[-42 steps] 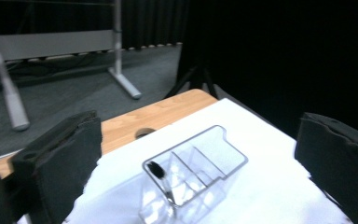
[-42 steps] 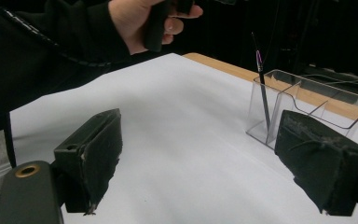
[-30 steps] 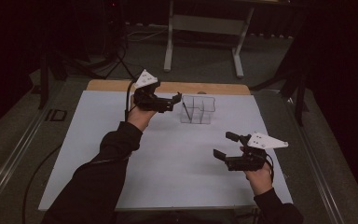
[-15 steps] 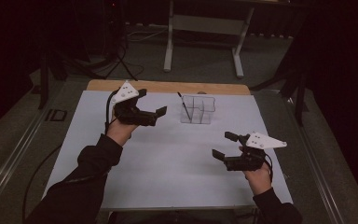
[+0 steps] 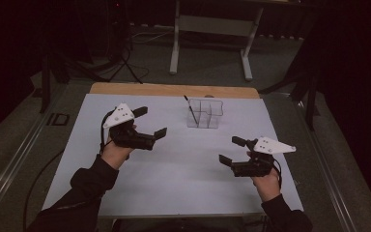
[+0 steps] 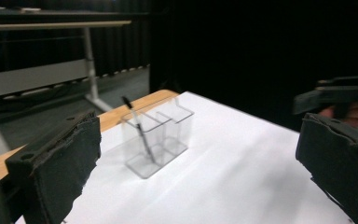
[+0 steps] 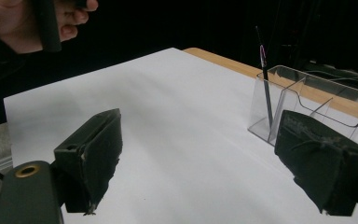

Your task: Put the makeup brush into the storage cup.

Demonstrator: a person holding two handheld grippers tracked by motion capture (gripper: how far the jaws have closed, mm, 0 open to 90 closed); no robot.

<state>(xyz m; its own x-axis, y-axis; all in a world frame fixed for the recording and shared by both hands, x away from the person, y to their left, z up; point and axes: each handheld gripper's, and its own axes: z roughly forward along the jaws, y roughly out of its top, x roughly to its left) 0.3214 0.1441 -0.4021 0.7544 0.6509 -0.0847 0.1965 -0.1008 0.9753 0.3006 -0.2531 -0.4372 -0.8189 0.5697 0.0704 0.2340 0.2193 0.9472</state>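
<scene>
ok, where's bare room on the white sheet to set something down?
Bare: between the left gripper and right gripper, plus the near edge of the white sheet. Taken: the far middle, by the clear plastic organizer with its black pen.

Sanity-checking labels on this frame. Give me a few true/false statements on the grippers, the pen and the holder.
1. The left gripper is open and empty. True.
2. The pen lies flat on the table. False: it stands tilted inside the clear holder.
3. The right gripper grips the holder. False: it is open, apart from it.
4. The holder sits near the table's far edge. True.
</scene>
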